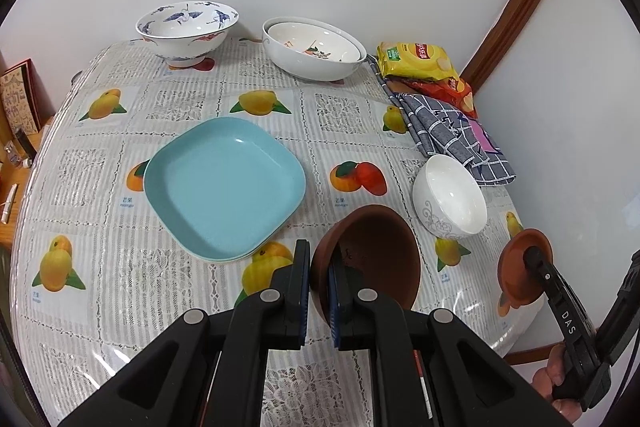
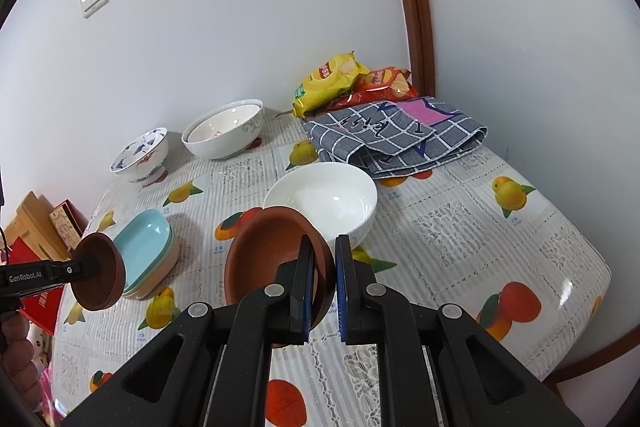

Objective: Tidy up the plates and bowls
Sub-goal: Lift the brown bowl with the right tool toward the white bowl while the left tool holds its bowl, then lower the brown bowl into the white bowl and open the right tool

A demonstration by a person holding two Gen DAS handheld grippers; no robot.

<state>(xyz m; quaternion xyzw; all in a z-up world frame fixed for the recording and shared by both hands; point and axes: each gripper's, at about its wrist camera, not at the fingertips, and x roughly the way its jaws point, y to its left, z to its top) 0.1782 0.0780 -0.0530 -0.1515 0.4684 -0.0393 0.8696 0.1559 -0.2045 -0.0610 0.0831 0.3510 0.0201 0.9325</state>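
Observation:
My left gripper (image 1: pixel 319 269) is shut on the rim of a brown clay bowl (image 1: pixel 376 259) held above the table; the same bowl shows in the right wrist view (image 2: pixel 100 273). My right gripper (image 2: pixel 324 259) is shut on the rim of a second brown clay bowl (image 2: pixel 268 259), which shows in the left wrist view (image 1: pixel 520 267). A small white bowl (image 1: pixel 450 197) (image 2: pixel 324 199) stands just beyond both. Stacked blue square plates (image 1: pixel 224 183) (image 2: pixel 146 247) lie mid-table. A crane-patterned bowl (image 1: pixel 186 27) (image 2: pixel 140 155) and nested white bowls (image 1: pixel 314 49) (image 2: pixel 224 131) stand by the wall.
A folded grey checked cloth (image 2: pixel 396 135) (image 1: pixel 452 131) and yellow and red crisp bags (image 2: pixel 328 79) (image 1: pixel 416 61) lie at the far right corner. The fruit-print tablecloth (image 1: pixel 100 155) covers a round table against a white wall. Boxes (image 2: pixel 44 223) stand off its left edge.

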